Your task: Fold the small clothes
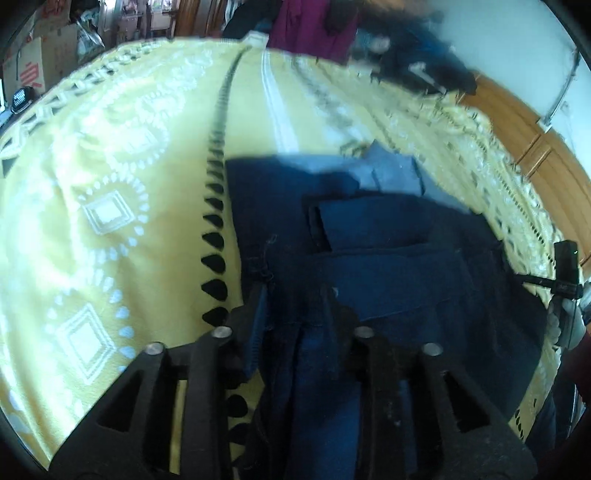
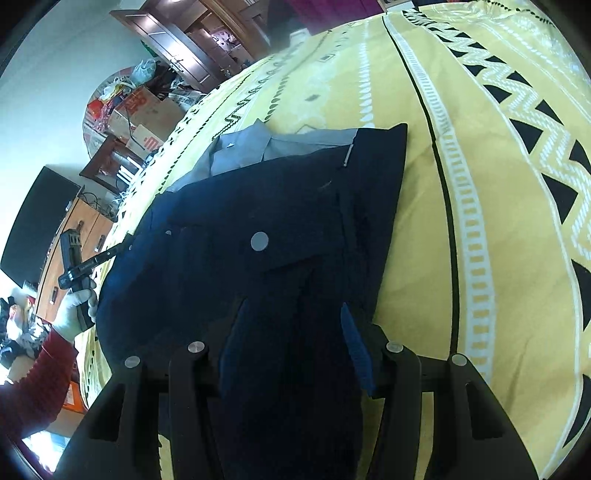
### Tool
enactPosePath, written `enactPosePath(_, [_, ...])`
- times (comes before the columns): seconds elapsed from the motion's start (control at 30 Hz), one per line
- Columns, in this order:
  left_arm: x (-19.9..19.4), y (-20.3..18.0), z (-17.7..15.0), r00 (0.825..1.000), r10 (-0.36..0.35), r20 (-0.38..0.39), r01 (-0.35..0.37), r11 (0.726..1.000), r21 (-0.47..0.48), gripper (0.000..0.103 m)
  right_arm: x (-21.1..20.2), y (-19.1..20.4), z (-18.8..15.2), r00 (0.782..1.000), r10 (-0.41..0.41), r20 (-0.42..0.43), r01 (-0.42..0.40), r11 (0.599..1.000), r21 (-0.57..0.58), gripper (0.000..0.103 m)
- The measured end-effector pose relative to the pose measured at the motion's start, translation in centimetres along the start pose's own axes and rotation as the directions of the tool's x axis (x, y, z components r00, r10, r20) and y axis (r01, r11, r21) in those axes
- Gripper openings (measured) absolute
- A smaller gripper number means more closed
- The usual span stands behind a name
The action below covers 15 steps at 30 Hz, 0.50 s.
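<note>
A dark navy garment (image 1: 388,258) with a grey lining (image 1: 391,173) lies on the yellow patterned bedspread (image 1: 110,184). My left gripper (image 1: 295,306) stands open over the garment's near edge, with folds of navy cloth between its fingers. In the right wrist view the same garment (image 2: 277,206) shows a round silver button (image 2: 259,242) and the grey lining (image 2: 266,147) at the far end. My right gripper (image 2: 291,332) is open, its blue-padded fingers (image 2: 354,343) on either side of the near cloth. The left gripper's handle and gloved hand (image 2: 74,295) show at the left.
The bedspread (image 2: 480,184) stretches to the right. A purple cloth (image 1: 314,26) and dark clothes (image 1: 417,62) lie at the bed's far end. Wooden drawers (image 1: 546,162) stand beside the bed. Cardboard boxes (image 2: 144,110) and a dark cabinet (image 2: 184,40) stand beyond.
</note>
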State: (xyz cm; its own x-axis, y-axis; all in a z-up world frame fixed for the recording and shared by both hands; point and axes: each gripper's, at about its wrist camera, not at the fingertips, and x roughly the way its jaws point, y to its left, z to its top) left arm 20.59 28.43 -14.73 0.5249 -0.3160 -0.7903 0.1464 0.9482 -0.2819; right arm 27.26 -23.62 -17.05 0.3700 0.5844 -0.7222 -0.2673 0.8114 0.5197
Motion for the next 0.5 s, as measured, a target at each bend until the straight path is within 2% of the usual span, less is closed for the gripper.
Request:
enactPosePath(0.1, [1.3, -0.8, -0.1, 0.999, 0.024, -0.043, -0.022, 0.999, 0.042, 0.034, -0.4, 0.0, 0.2, 0.999, -0.041, 0.025, 0.041, 0.999, -0.016, 0.056])
enactPosePath(0.17, [1.1, -1.0, -0.2, 0.999, 0.009, -0.034, -0.007, 0.999, 0.047, 0.024, -1.2, 0.4, 0.6, 0.996, -0.074, 0.055, 0.077, 0.996, -0.049, 0.056])
enactPosePath(0.2, [1.0, -0.8, -0.2, 1.000, 0.014, -0.028, -0.012, 0.999, 0.040, 0.014, -1.5, 0.7, 1.0, 0.994, -0.090, 0.069, 0.095, 0.993, -0.075, 0.056])
enactPosePath(0.37, [0.9, -0.5, -0.4, 1.000, 0.007, -0.025, -0.006, 1.000, 0.025, 0.014, 0.0, 0.9, 3.7, 0.991, -0.118, 0.065, 0.127, 0.980, -0.151, 0.056])
enactPosePath(0.5, [1.1, -0.7, -0.4, 1.000, 0.007, -0.028, -0.006, 1.000, 0.029, 0.016, 3.6, 0.0, 5.6, 0.989, -0.145, -0.004, 0.142, 0.975, -0.173, 0.056])
